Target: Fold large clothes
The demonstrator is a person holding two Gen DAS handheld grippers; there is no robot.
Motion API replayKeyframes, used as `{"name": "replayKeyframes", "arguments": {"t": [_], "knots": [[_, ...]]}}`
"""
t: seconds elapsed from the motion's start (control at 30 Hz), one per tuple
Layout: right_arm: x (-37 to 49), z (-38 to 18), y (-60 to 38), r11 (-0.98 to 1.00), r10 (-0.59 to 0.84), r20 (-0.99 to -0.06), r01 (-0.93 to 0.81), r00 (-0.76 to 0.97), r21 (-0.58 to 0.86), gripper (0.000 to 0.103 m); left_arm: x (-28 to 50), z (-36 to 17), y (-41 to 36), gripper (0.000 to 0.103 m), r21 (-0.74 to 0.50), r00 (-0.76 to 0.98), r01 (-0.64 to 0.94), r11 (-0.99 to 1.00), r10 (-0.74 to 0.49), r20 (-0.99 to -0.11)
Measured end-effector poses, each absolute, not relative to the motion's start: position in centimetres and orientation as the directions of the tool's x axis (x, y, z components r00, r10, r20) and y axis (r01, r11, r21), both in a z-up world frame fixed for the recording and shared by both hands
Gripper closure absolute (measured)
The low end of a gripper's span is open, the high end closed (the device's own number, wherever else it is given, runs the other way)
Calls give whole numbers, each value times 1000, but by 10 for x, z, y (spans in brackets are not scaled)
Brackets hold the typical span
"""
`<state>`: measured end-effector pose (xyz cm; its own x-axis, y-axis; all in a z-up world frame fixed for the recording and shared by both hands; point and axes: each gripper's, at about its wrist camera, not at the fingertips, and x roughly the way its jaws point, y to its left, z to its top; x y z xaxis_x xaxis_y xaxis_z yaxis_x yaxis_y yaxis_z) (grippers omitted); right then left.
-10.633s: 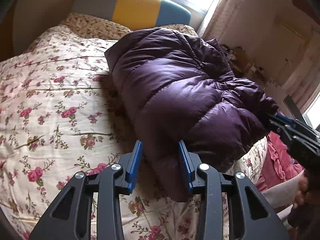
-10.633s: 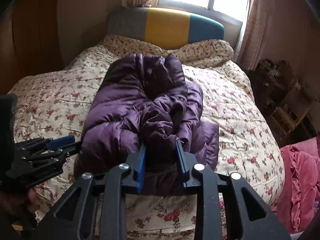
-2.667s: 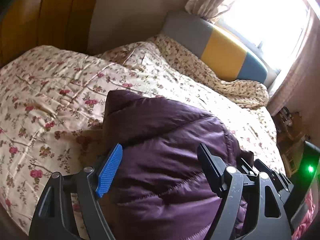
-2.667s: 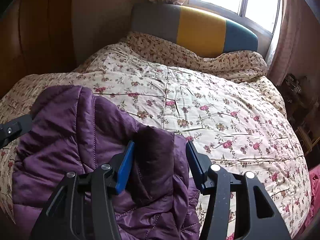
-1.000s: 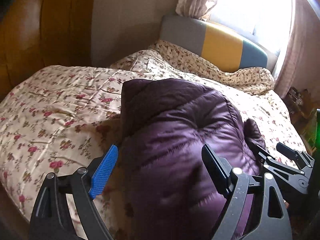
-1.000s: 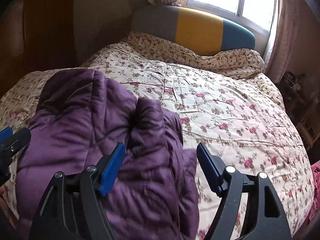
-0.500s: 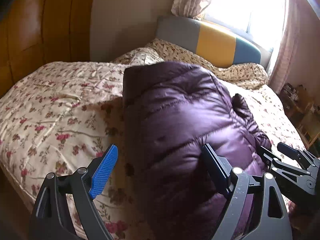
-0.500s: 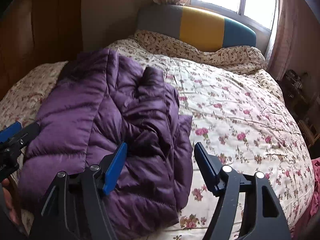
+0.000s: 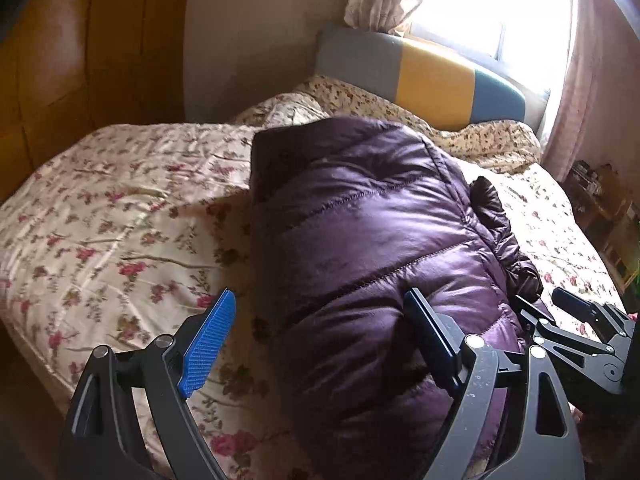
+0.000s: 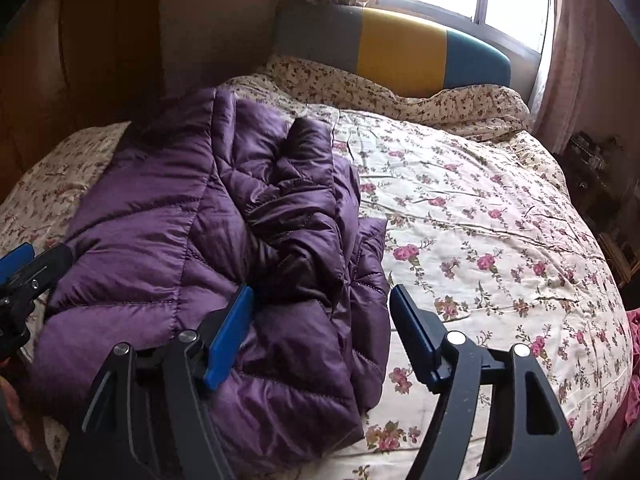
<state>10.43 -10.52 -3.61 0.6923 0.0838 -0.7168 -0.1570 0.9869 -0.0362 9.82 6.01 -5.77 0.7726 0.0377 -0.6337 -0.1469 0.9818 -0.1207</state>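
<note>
The floral quilt is spread beneath the folded purple puffer jacket, laid at its nine o'clock side, over which the left gripper and right gripper are held spread wide, nothing being pinched, the right's jaws having just widened.

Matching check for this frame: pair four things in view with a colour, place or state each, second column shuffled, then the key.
Things:
1. puffer jacket
2. floral quilt
3. headboard
4. left gripper

Descriptions:
A. grey, yellow and teal panels, under the window
B. jaws wide open, pads clear of the cloth
C. purple, lying in a folded bundle on the bed
D. cream with pink roses, spread over the bed

Pairs: 1-C, 2-D, 3-A, 4-B
</note>
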Motion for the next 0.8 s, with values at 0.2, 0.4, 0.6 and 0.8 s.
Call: {"name": "replayKeyframes", "arguments": {"t": [0.2,0.4,0.6,0.8], "knots": [[87,-18,-102,986,95,-699,-162,709,-30,28,80,-46,61,12,-107,787,-178,978,76,-612],[71,-12,-97,985,92,-701,-166,708,-38,20,65,-43,67,10,-127,787,-207,970,88,-611],[60,-7,-97,986,84,-711,-159,698,-40,10,54,-38,69,7,-126,790,-233,964,112,-603],[50,-5,-94,987,65,-704,-151,707,-61,4,43,-37,69,4,-133,787,-249,959,120,-605]]}}
